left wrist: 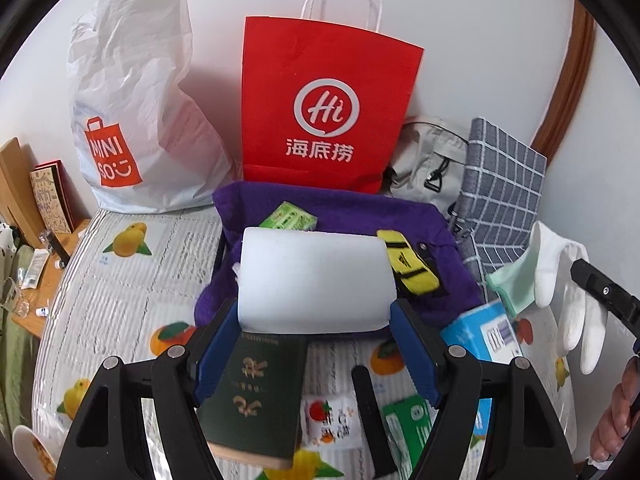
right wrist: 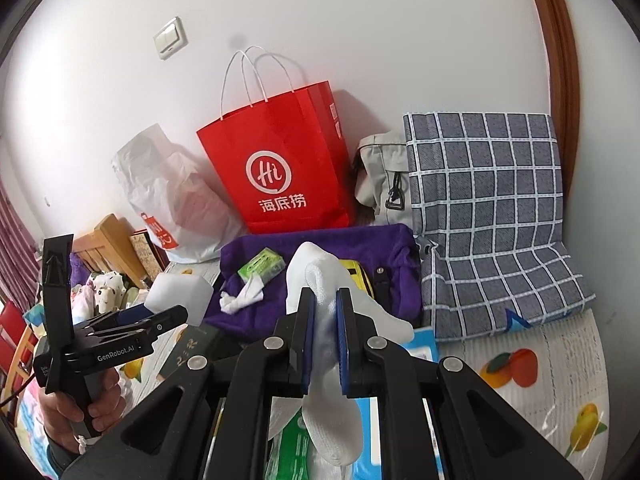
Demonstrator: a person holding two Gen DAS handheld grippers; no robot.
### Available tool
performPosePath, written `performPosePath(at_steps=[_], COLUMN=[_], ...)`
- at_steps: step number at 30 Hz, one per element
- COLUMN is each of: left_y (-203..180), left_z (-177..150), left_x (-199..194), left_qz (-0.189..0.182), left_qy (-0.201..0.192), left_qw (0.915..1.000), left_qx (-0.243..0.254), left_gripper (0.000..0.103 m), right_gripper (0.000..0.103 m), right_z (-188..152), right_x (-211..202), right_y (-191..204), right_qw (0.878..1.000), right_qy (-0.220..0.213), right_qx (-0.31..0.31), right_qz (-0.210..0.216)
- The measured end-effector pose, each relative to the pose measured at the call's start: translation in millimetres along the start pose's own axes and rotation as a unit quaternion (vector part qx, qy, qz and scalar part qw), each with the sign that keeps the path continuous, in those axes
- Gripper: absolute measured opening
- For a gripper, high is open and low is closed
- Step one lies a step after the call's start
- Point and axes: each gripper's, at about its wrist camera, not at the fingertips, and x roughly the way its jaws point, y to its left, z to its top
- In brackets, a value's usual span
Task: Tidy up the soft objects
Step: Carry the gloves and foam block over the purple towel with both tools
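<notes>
My left gripper point(left wrist: 314, 316) is shut on a white foam sponge block point(left wrist: 316, 280) and holds it above the bed, in front of a purple towel point(left wrist: 352, 212). The block also shows in the right wrist view point(right wrist: 180, 292). My right gripper point(right wrist: 325, 312) is shut on a white glove point(right wrist: 320, 280) that hangs through the jaws; the glove also shows in the left wrist view point(left wrist: 568, 280) with a mint cloth point(left wrist: 516, 284). On the towel lie a green tissue pack point(left wrist: 288, 216), a yellow pouch point(left wrist: 408, 264) and a crumpled white tissue point(right wrist: 240, 300).
A red paper bag point(left wrist: 324, 104), a white Miniso plastic bag point(left wrist: 136, 112), a grey bag point(left wrist: 432, 156) and a checked pillow point(right wrist: 492, 216) stand along the wall. A dark green booklet point(left wrist: 256, 396), a blue box point(left wrist: 484, 332) and small packets lie on the fruit-print bed sheet point(left wrist: 132, 280).
</notes>
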Motion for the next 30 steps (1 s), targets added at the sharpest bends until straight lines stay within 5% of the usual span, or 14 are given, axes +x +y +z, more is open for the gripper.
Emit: performPosePath(at_steps=[16, 30], left_y=[5.2, 0.7], left_z=[32.2, 31.1], left_x=[64.7, 116.5], left_qz=[0.014, 0.005], left_qy=[0.036, 0.079], left_qw=[0.9993, 0.9968], left_qx=[0.002, 0.002], left_gripper=[0.075, 0.076], right_gripper=[0.011, 0.011], right_z=[41.4, 45.2], right_x=[73.5, 162.8], right_y=[-12.9, -35.8], right_qw=[1.0, 0.997], right_qy=[0.022, 0.061], right_qx=[-0.004, -0.024], right_qz=[-0.001, -0.031])
